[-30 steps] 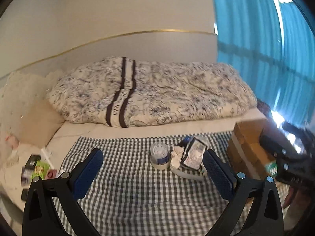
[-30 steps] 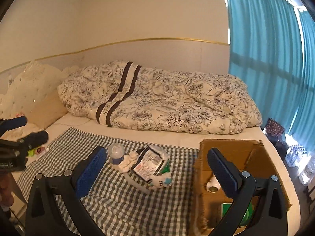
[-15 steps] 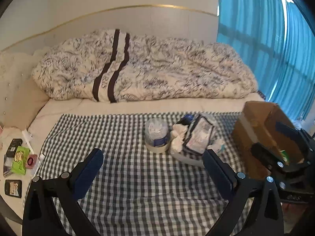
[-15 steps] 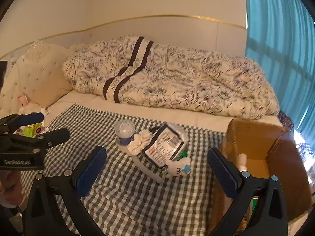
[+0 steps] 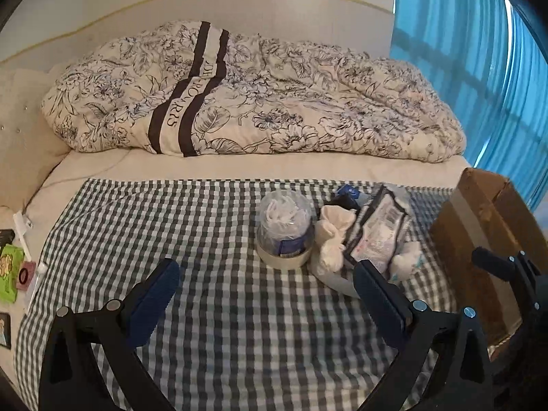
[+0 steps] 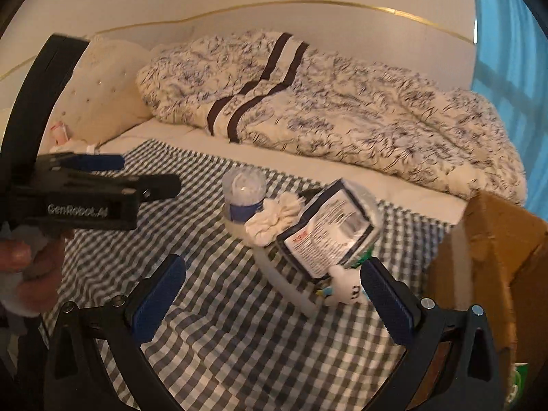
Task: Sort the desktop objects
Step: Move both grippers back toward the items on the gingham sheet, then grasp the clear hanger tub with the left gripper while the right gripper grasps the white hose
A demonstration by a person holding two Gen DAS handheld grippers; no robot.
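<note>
Behind the wide-open left gripper [image 5: 265,291] and right gripper [image 6: 274,284], a printed plastic packet [image 6: 327,233] half-hides the shallow white tray [image 6: 274,270].

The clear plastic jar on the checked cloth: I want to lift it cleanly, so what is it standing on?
The clear plastic jar stands on a roll of tape, which lies flat on the checked cloth. The roll's centre hole is covered by the jar.
</note>
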